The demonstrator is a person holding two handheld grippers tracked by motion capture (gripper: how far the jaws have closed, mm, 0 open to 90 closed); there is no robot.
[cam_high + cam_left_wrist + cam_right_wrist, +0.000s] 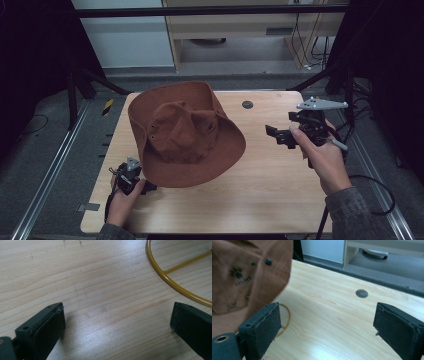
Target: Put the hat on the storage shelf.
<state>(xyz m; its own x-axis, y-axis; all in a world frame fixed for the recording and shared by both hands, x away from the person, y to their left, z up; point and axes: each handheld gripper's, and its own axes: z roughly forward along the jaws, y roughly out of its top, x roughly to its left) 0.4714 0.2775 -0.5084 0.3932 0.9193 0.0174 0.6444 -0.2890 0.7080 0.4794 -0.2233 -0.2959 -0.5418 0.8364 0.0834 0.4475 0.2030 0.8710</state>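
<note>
A brown suede wide-brimmed hat (182, 132) lies crown-up on the left half of the wooden table (260, 170). In the right gripper view the hat (249, 272) rests over a yellow wire ring (287, 318). The same ring (162, 275) curves across the top right of the left gripper view. My left gripper (144, 186) is at the table's front left, just by the hat's near brim, and its jaws (117, 312) stand open over bare wood. My right gripper (278, 135) hovers right of the hat, pointing toward it, and is open (327, 308) with nothing between its fingers.
A small round grey grommet (247, 104) sits in the tabletop near the far edge, also in the right gripper view (362, 293). Metal rails (55, 165) run along both sides of the table. Beyond the far edge is carpeted floor and a cabinet (240, 30).
</note>
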